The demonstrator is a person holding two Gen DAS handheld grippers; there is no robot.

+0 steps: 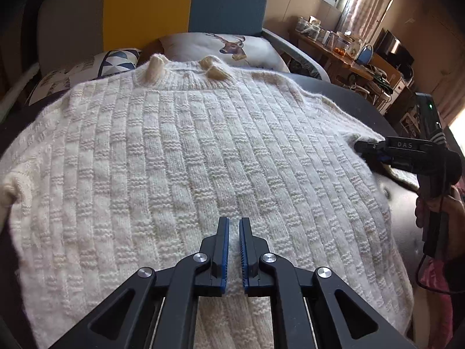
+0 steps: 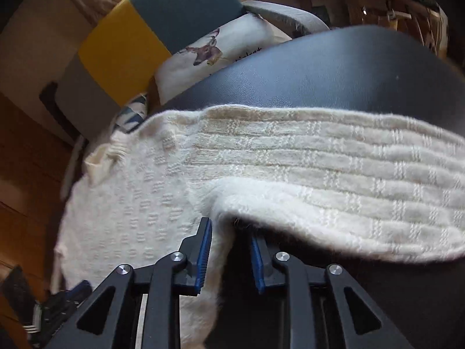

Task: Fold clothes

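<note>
Dark leather worktop (image 2: 334, 69) with a sofa and cushions behind carries a cream knitted sweater (image 1: 186, 157), spread flat with its collar at the far side. Over its lower middle the left hand-held gripper (image 1: 234, 226) hovers with fingers nearly together, nothing between them. At the sweater's right edge, the right hand-held gripper (image 2: 231, 229) stands part-open around the armpit fold where the sleeve (image 2: 348, 160) branches off. Judging by this, a sleeve fold is in hand: bite deep into the thick knit, lift low, keep the body pinned flat.
</note>
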